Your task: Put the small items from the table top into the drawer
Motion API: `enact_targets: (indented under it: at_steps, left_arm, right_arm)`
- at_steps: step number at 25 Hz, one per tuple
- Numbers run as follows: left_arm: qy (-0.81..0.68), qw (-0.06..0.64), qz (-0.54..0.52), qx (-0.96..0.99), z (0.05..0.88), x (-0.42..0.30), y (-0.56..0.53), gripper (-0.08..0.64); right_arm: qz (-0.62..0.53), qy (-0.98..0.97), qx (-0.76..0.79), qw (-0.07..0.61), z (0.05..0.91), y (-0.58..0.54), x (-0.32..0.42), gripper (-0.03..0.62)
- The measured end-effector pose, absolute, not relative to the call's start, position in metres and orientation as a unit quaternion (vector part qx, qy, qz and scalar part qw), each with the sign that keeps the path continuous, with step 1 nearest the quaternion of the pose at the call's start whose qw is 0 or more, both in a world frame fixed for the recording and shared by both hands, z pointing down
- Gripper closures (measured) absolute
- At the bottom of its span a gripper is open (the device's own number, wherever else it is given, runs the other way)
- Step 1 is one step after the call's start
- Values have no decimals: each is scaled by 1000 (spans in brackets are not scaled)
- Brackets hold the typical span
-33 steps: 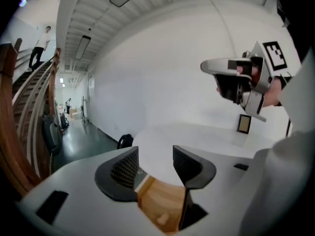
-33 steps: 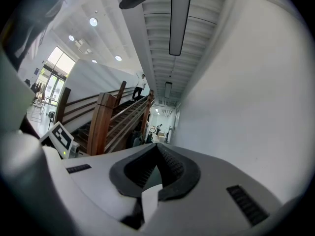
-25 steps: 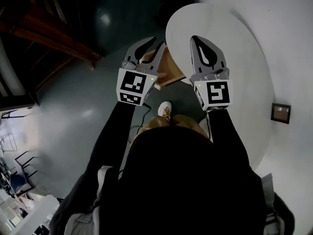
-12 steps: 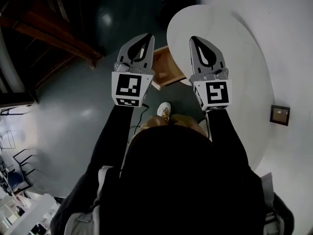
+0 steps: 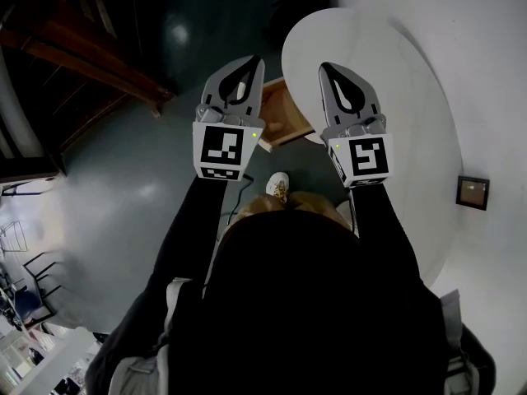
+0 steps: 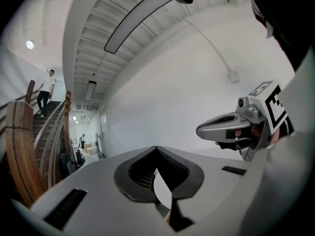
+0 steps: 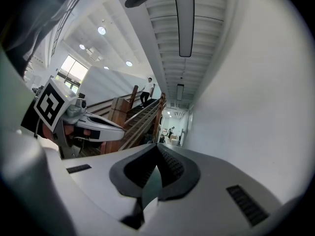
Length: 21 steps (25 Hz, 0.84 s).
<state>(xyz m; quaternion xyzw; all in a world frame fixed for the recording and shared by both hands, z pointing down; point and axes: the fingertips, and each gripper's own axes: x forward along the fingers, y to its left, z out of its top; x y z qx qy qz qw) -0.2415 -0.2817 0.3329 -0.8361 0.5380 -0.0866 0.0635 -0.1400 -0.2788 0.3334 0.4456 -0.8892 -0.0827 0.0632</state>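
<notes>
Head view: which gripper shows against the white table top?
The right gripper; its jaws overlap the white table top, while the left gripper shows against the dark floor and the wooden drawer.

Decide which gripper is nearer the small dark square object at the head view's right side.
Right. The right gripper is up and left of the small dark square object; the left gripper lies farther left.

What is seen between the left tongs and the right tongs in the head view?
Between the left tongs and right tongs, the head view shows the wooden drawer and the white table, both below.
</notes>
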Motion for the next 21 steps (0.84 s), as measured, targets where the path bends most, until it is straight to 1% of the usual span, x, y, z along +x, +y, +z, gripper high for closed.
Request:
enact_targets:
  at_steps: [21]
  left_arm:
    - [533, 61, -90, -839, 338, -244, -276, 545]
  right_arm:
    - [-89, -885, 454, 60, 329, -276, -146, 569]
